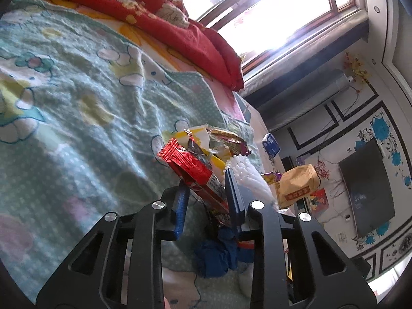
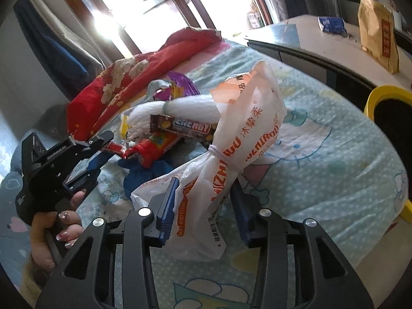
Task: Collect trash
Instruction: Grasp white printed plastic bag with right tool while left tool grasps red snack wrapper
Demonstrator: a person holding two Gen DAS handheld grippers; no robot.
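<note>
A pile of trash lies on the teal cartoon bedsheet [image 1: 77, 103]. My left gripper [image 1: 208, 190] is shut on a red snack wrapper [image 1: 188, 164], which sticks out forward between the blue pads. Behind it lie yellow and brown wrappers [image 1: 226, 141] and white foam netting [image 1: 247, 172]. In the right wrist view, my right gripper [image 2: 203, 203] is shut on a white plastic bag [image 2: 244, 128] with orange print, tied with a rubber band. The left gripper [image 2: 99, 152], held by a hand [image 2: 59, 231], grips the red wrapper [image 2: 154, 149] beside a brown candy bar wrapper [image 2: 182, 128].
A crumpled blue item [image 2: 144, 175] lies under the pile. A red floral quilt [image 2: 123, 77] is bunched by the window. A yellow-rimmed bin [image 2: 386, 97] stands at the bed's right. The side table [image 2: 309, 41] carries a brown paper bag [image 2: 378, 33] and a blue pack [image 2: 331, 24].
</note>
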